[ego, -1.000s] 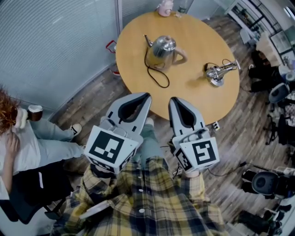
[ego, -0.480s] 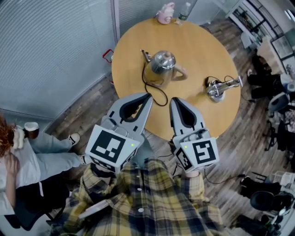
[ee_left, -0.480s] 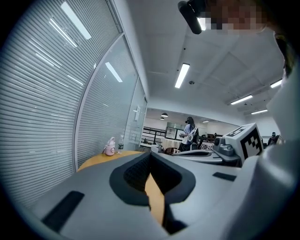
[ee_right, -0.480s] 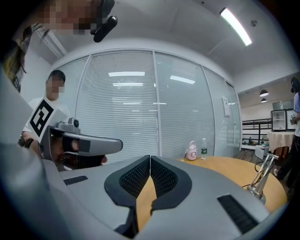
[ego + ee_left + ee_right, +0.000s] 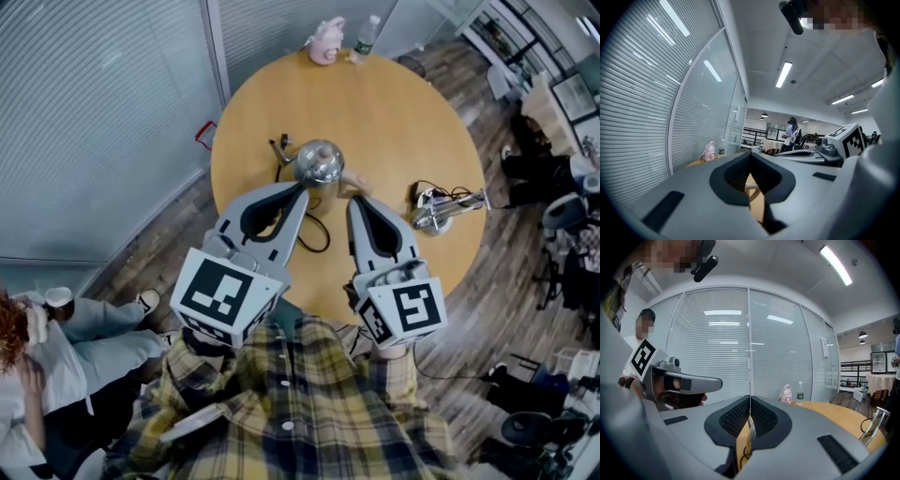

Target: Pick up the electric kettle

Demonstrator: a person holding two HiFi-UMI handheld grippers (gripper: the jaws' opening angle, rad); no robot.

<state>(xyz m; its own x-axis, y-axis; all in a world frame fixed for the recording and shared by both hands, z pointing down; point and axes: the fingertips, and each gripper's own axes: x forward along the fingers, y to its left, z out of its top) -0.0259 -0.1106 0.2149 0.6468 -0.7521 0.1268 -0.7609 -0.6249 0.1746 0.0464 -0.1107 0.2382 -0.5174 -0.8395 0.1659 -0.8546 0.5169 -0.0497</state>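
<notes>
A shiny steel electric kettle point(image 5: 317, 161) stands on the round wooden table point(image 5: 403, 112), spout to the left, tan handle to the right. Its black cord point(image 5: 317, 234) loops toward the near edge. My left gripper point(image 5: 302, 187) is shut and empty, its tip just short of the kettle's near left side. My right gripper point(image 5: 353, 199) is also shut and empty, close to the handle. In the left gripper view the left gripper point(image 5: 750, 153) shows closed pads, and in the right gripper view the right gripper point(image 5: 750, 397) does too. The jaws hide most of the kettle there.
A pink bottle point(image 5: 327, 41) and a clear water bottle point(image 5: 366, 37) stand at the table's far edge. A chrome fixture with a cord point(image 5: 439, 208) lies at the right. A glass wall with blinds point(image 5: 103, 122) runs along the left. A seated person point(image 5: 37, 347) is at lower left.
Both grippers have advanced over the table's near edge toward the kettle, which now sits right at their tips. Both jaws stayed shut.
</notes>
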